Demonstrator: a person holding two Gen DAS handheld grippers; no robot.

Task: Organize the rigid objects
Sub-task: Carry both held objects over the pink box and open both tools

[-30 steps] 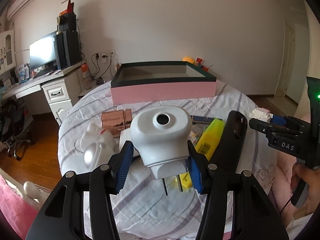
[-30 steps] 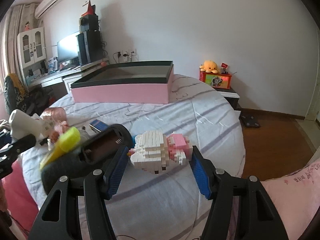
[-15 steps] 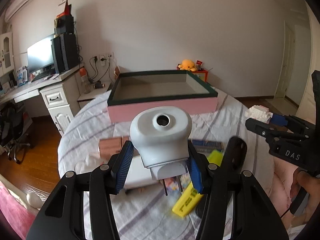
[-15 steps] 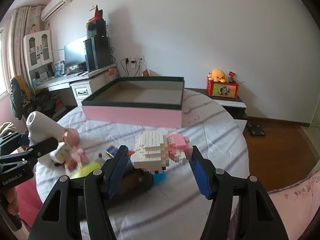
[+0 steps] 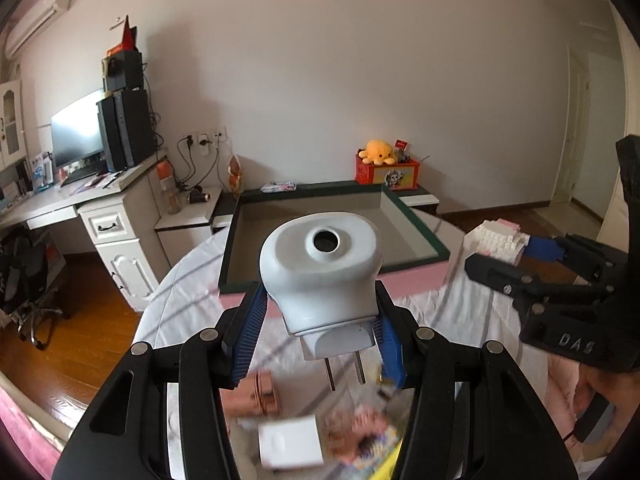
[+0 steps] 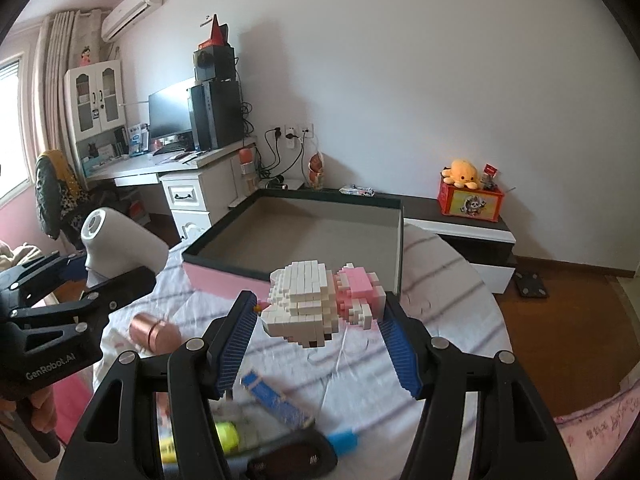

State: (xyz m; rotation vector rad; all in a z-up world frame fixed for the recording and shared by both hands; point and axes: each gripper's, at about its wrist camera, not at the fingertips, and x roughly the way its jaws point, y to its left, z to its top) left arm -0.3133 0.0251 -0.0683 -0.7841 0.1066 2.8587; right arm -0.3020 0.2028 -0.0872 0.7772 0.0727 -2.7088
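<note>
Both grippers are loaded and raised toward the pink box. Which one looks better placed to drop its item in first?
Probably the left gripper: in its view the white plug-in device it grips sits centred before the box. The right gripper, holding the brick figure, faces the box's right corner, slightly off-centre.

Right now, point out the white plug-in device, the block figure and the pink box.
white plug-in device (image 5: 320, 276), left wrist view, front of its body.
block figure (image 6: 308, 304), right wrist view, white section.
pink box (image 6: 224, 278), right wrist view, pink outer wall.
</note>
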